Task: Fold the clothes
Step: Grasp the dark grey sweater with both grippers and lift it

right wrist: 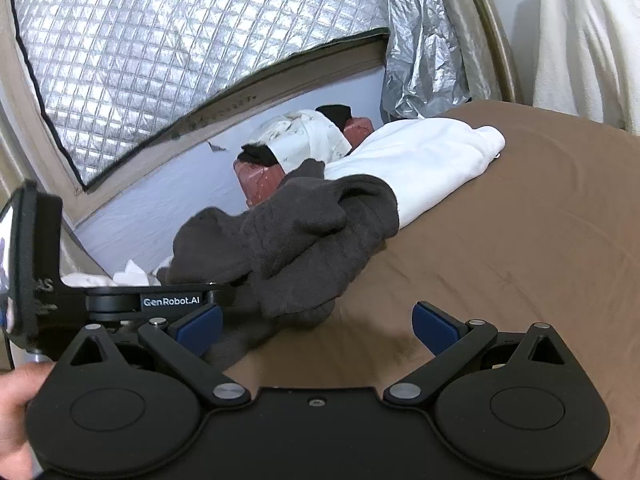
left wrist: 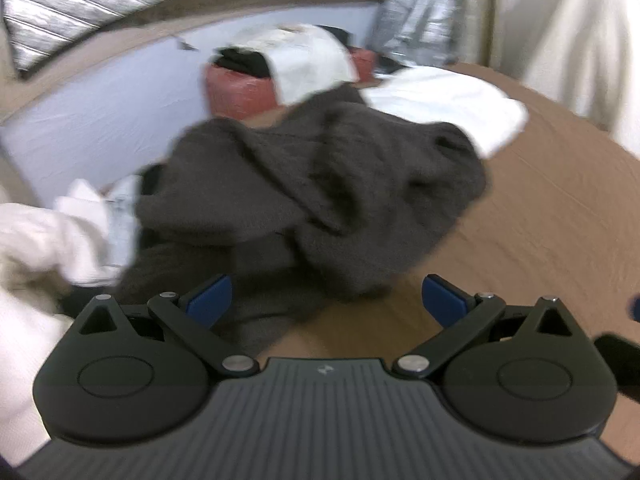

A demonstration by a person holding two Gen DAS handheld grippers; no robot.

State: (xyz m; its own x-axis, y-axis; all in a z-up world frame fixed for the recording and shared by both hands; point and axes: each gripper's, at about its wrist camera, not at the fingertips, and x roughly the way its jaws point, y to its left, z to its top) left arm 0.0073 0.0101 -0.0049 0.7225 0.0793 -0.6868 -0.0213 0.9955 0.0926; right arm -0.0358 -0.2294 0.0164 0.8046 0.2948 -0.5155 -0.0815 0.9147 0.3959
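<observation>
Both grippers are hovering with fingers spread wide, gripping nothing: the left gripper (left wrist: pixel 326 300) and right gripper (right wrist: pixel 318 322). The crumpled dark sweater (right wrist: pixel 288 236) is lying mid-frame on the brown bedspread (right wrist: pixel 500 280), apparently unfolded; next, each probably needs an edge to pinch.

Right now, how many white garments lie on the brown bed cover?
1: a folded white garment behind the dark grey sweater. Pale cloth at the left edge is unclear; more may be hidden.
</observation>
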